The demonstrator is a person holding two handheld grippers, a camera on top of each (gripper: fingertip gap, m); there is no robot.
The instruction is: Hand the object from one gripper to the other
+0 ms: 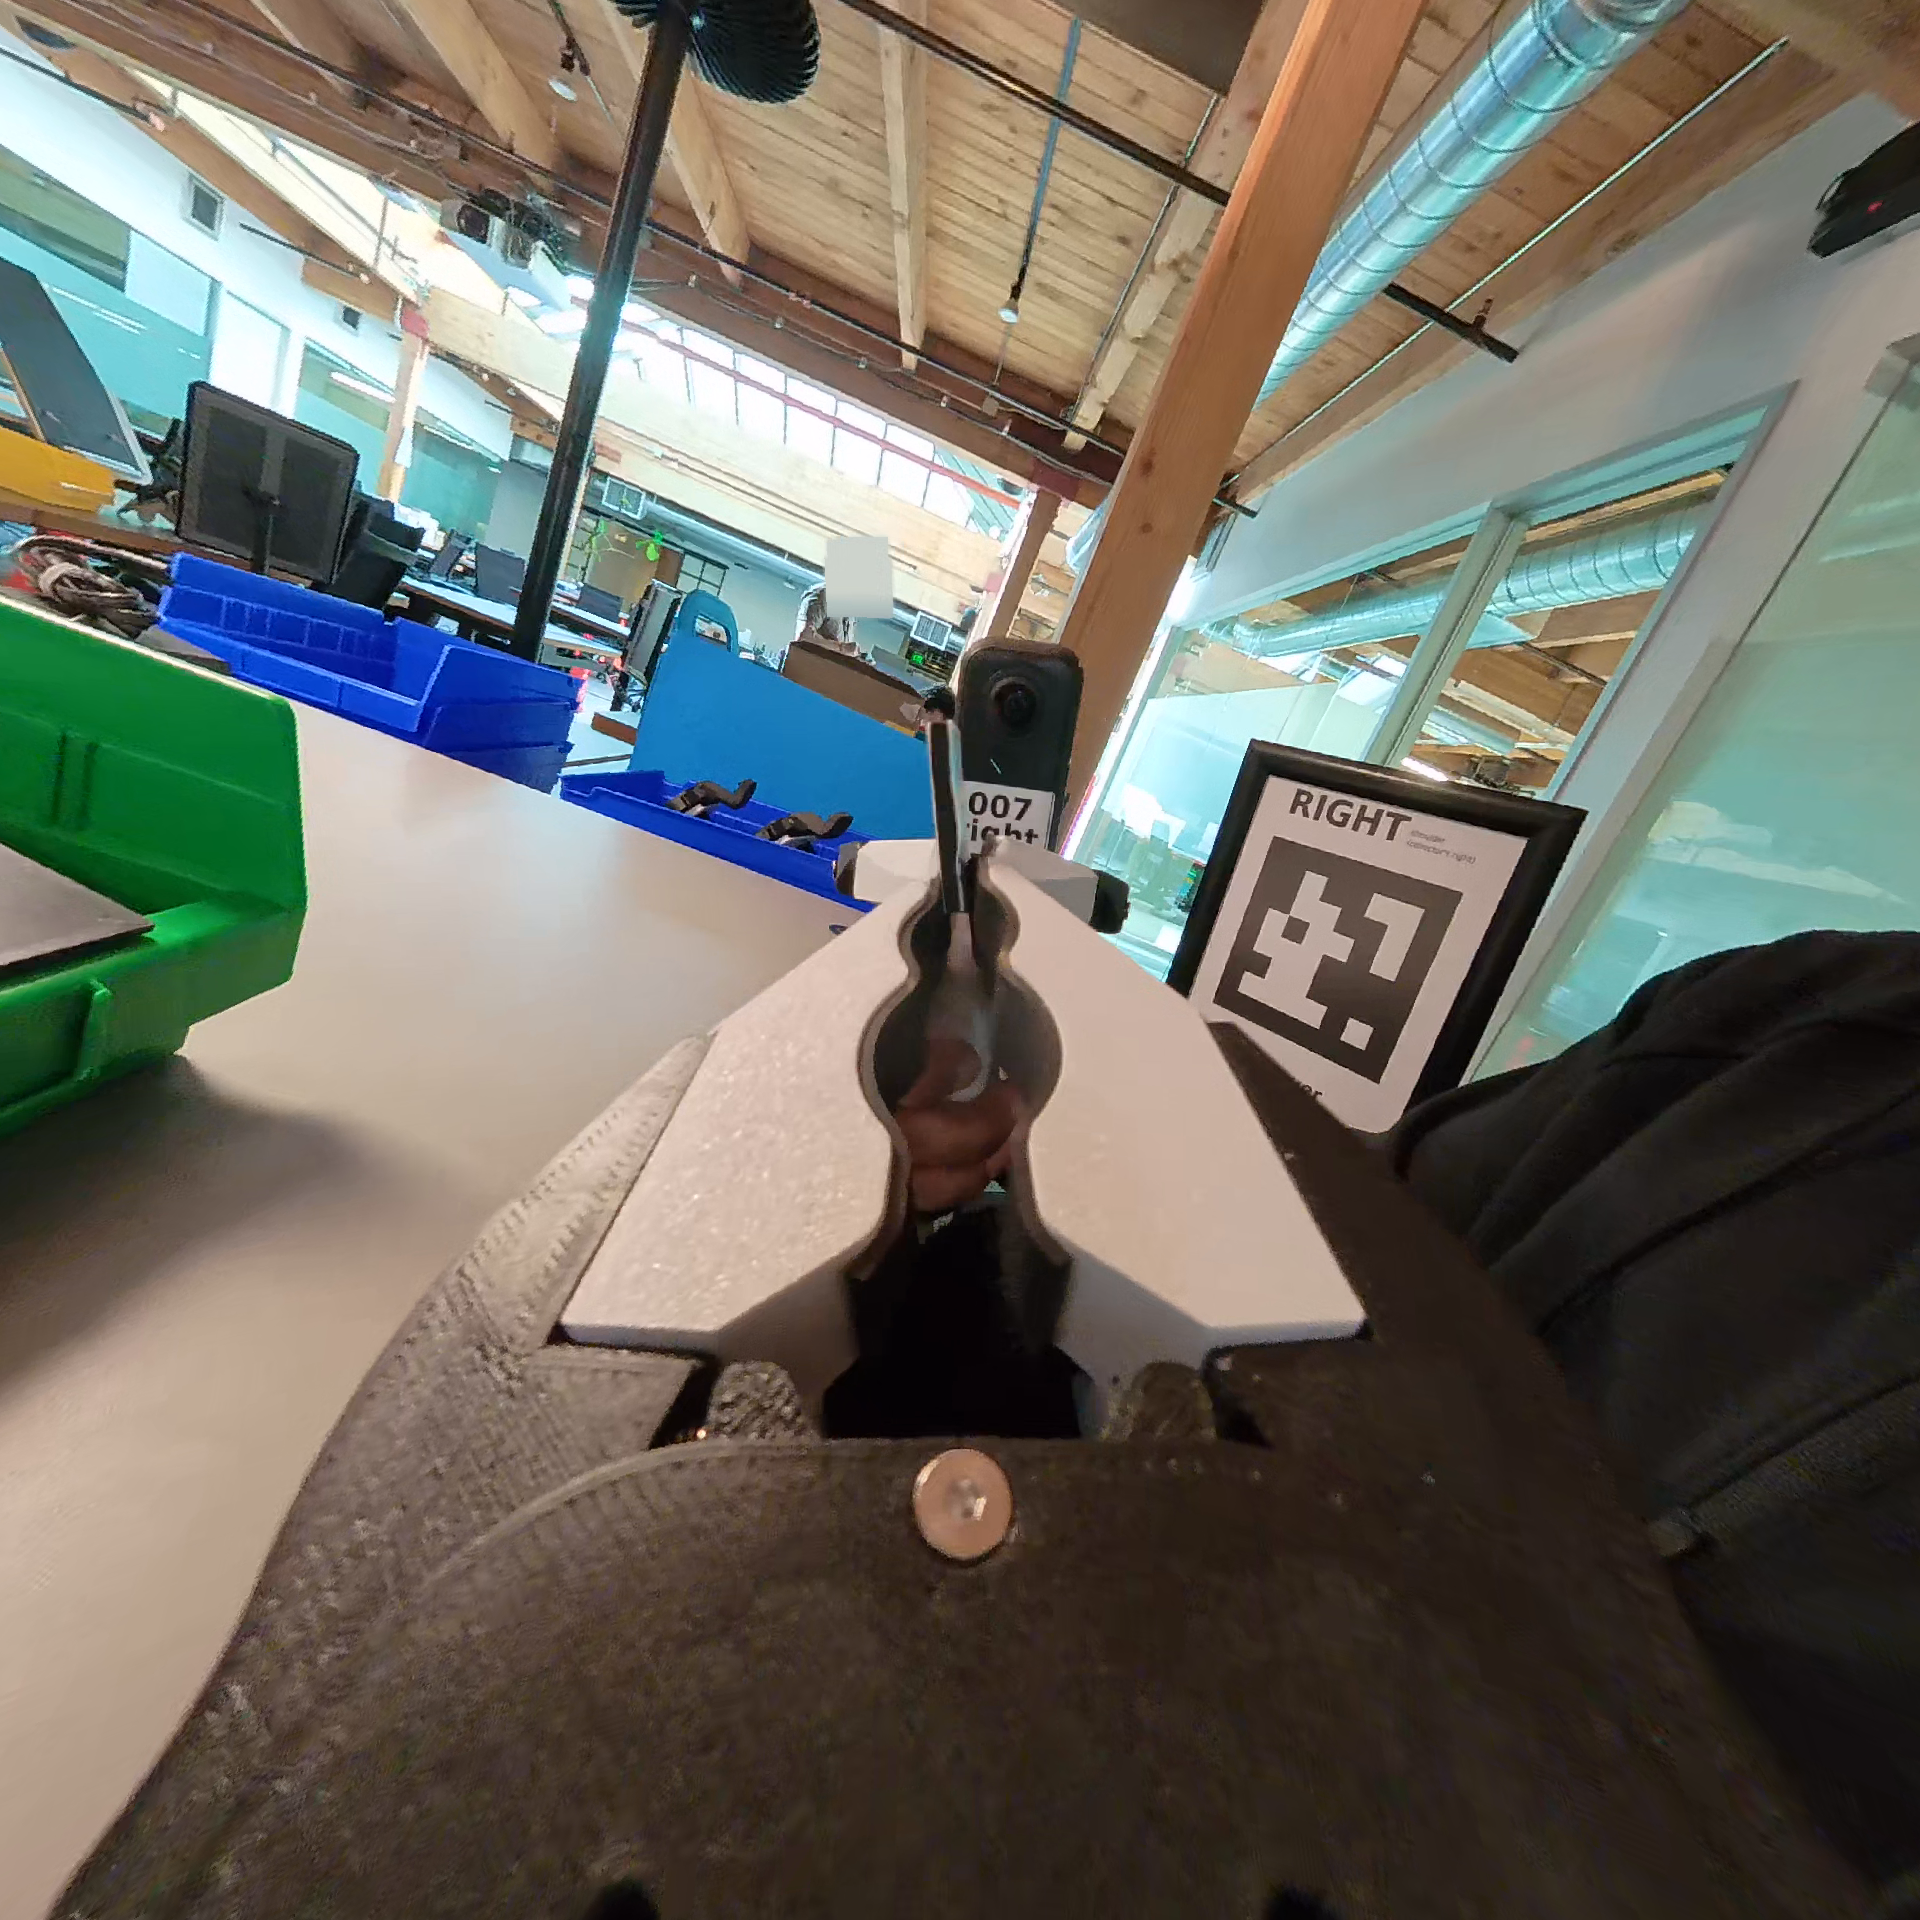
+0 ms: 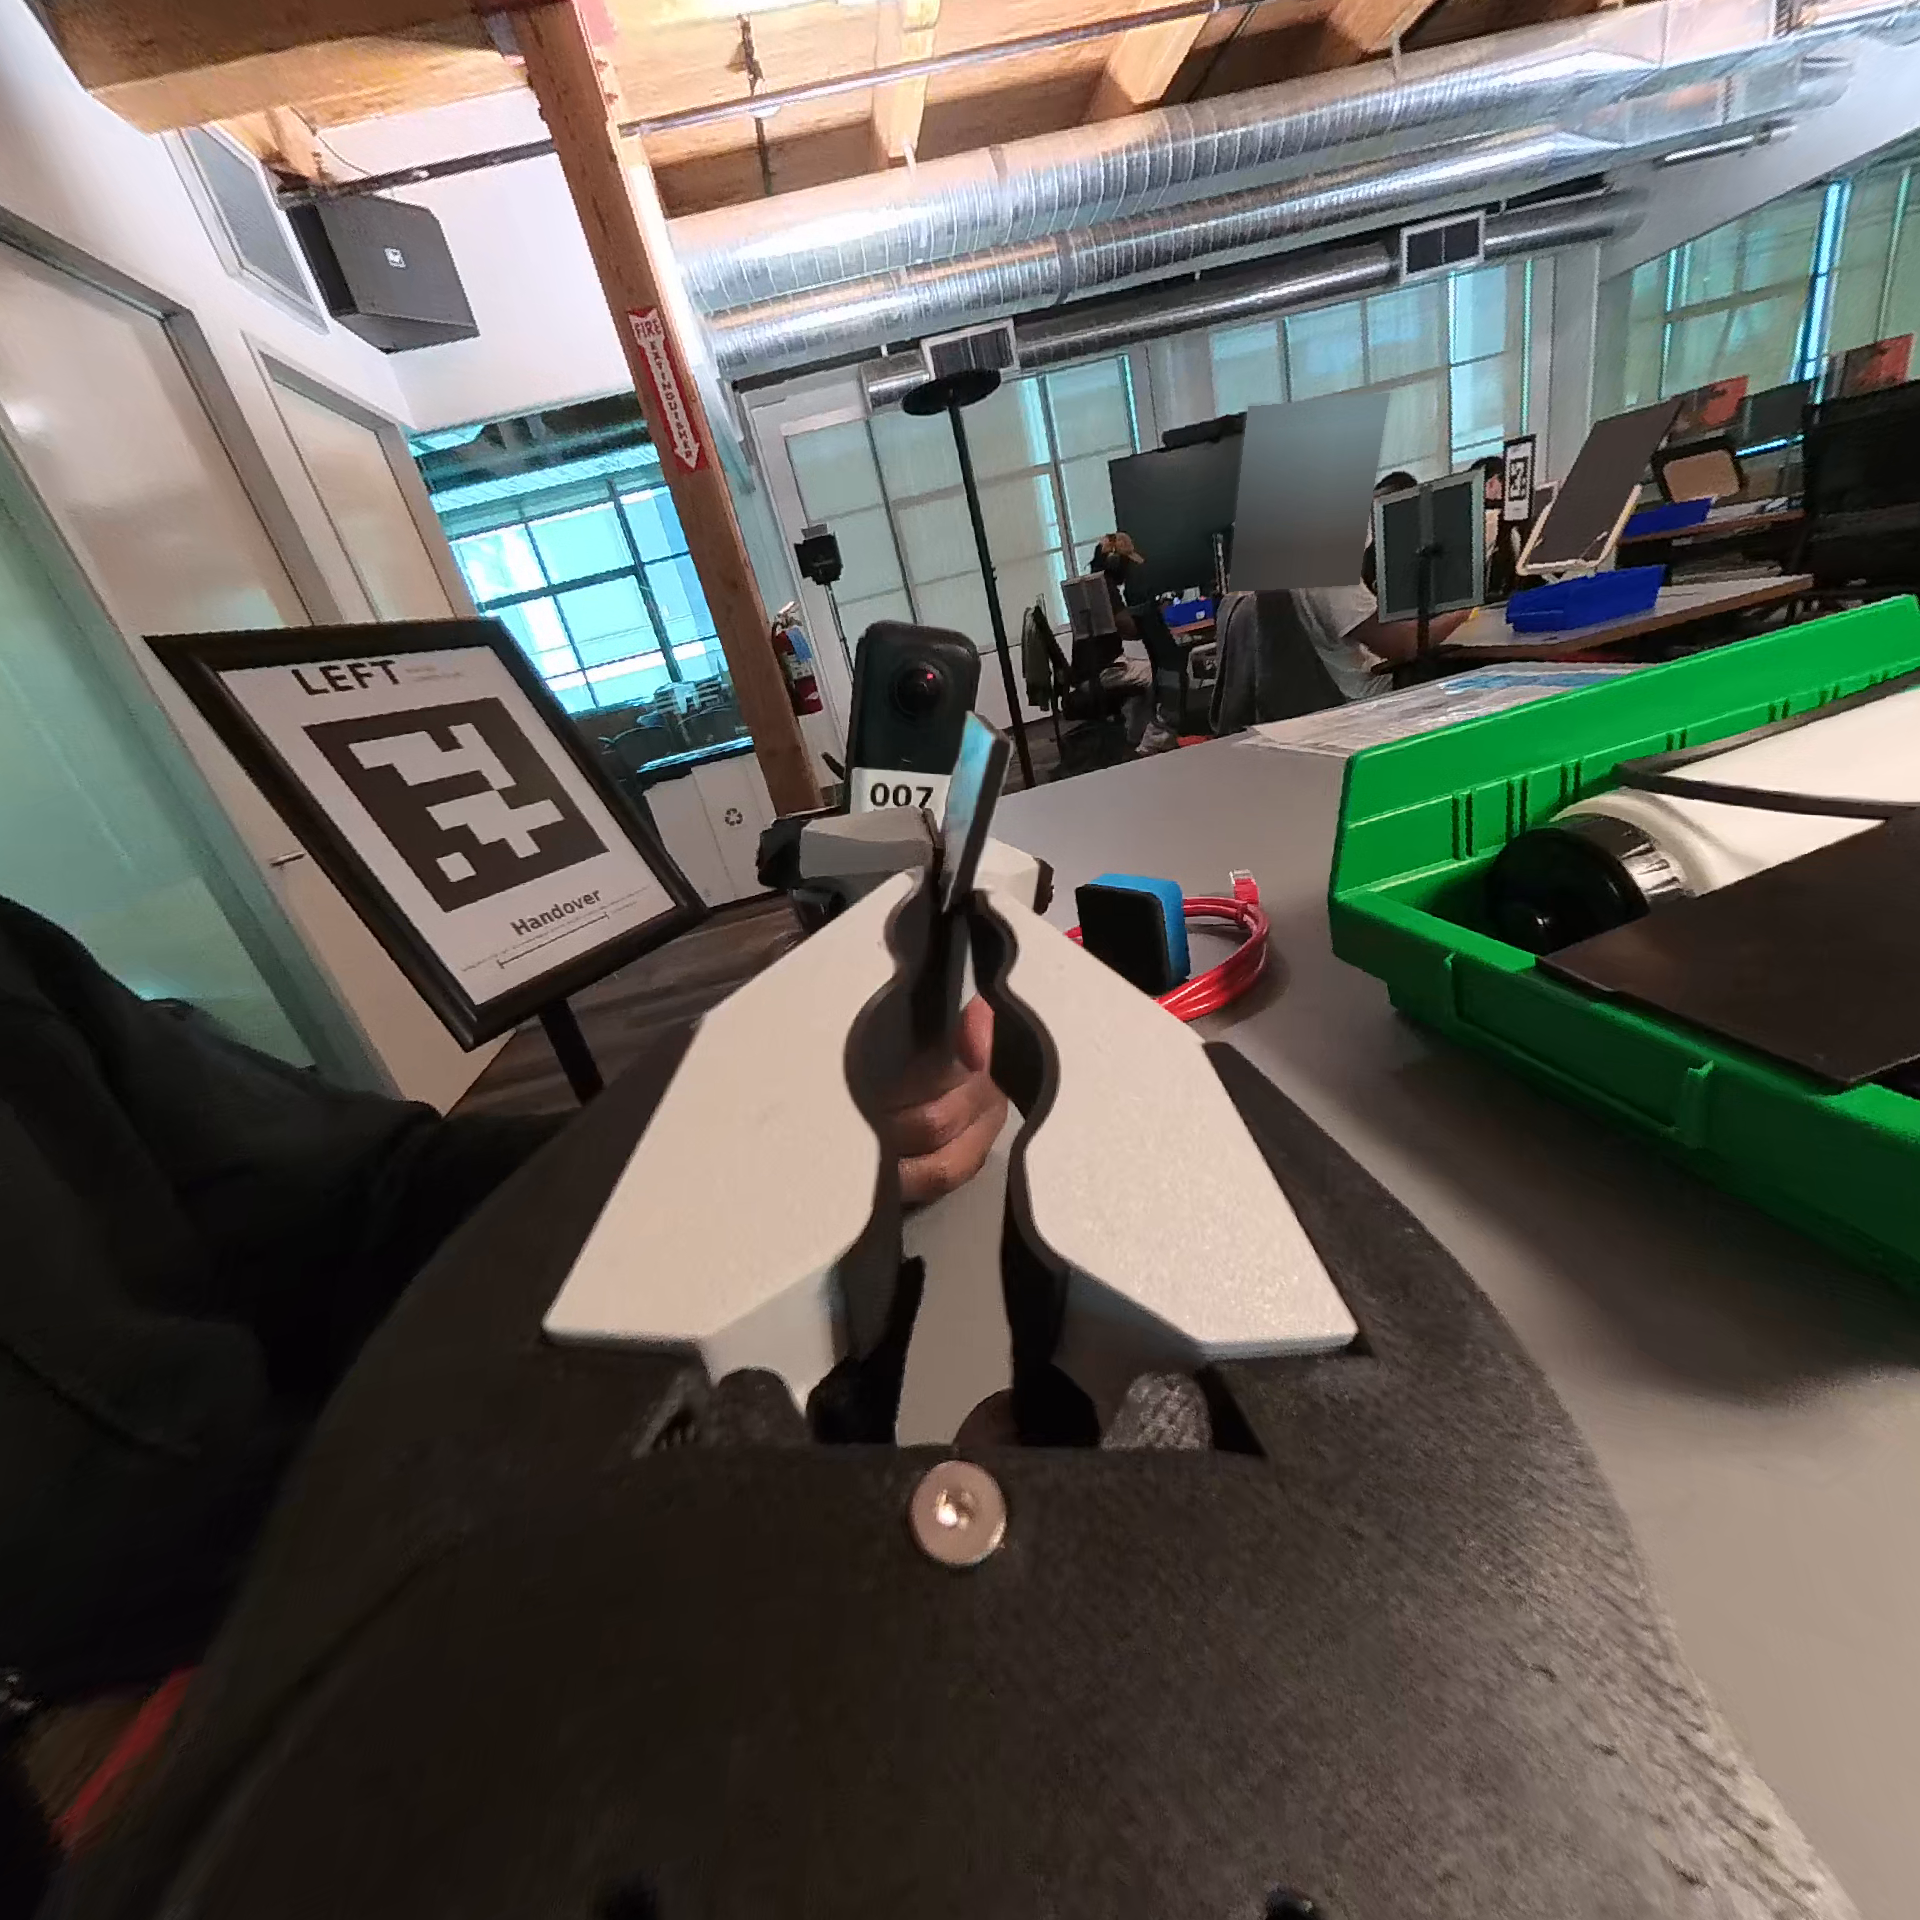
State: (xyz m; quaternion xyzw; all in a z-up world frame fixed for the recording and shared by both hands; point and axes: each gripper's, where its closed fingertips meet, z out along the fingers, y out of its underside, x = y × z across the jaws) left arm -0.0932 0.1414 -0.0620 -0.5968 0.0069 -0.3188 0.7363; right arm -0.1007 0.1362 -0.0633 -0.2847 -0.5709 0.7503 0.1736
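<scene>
Left wrist view: left gripper [image 1: 961, 894] is clamping a thin flat black strip [image 1: 945, 800], which is standing upright from its fingertips; right gripper [image 1: 1039, 883] is facing it just behind the strip; green bin [image 1: 156, 831] far left.

Right wrist view: right gripper [image 2: 951, 894] is pinching the same strip [image 2: 971, 800]; left gripper [image 2: 873, 847] is touching it just beyond; green bin [image 2: 1558, 935] right of strip.
</scene>
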